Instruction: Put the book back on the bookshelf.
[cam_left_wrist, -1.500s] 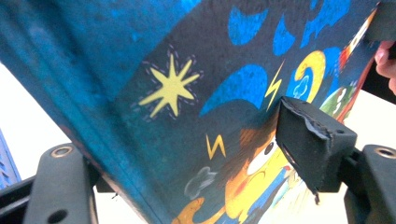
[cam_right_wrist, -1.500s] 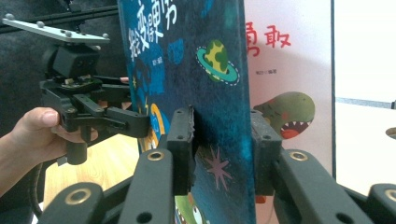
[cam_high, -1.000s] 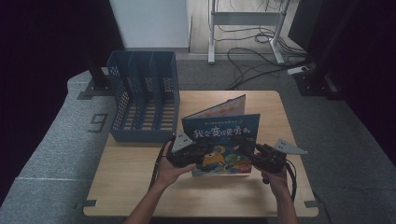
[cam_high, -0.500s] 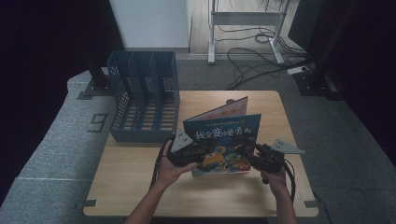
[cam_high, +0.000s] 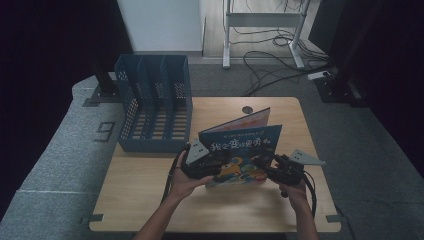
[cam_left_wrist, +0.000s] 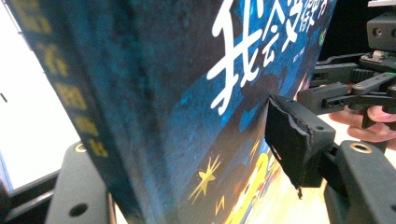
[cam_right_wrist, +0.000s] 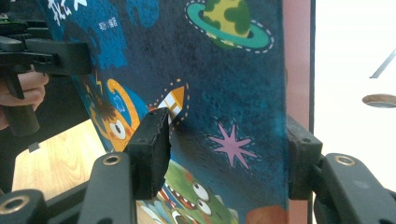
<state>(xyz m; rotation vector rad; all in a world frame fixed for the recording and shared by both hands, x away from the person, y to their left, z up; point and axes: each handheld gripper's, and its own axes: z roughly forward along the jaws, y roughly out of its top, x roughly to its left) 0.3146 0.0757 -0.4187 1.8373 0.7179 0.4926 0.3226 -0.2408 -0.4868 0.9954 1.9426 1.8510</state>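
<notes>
A blue picture book (cam_high: 242, 145) with white Chinese lettering stands upright on the wooden table (cam_high: 145, 195), its covers slightly spread, with a pinkish cover angled behind. My left gripper (cam_high: 209, 164) clamps its left edge by the spine. In the left gripper view the book (cam_left_wrist: 163, 93) sits between the jaws of the left gripper (cam_left_wrist: 184, 144), and the right-hand pad (cam_left_wrist: 289, 135) presses the front cover. My right gripper (cam_high: 268, 168) is shut on the book's right edge. In the right gripper view the right gripper (cam_right_wrist: 227, 144) has one pad (cam_right_wrist: 154, 140) on the book's cover (cam_right_wrist: 224, 70) and the other behind it.
A blue slotted file rack (cam_high: 155, 100) stands at the table's back left, close behind the left hand. A round cable hole (cam_high: 247, 109) lies behind the book. Cables and a desk frame are on the floor beyond the table.
</notes>
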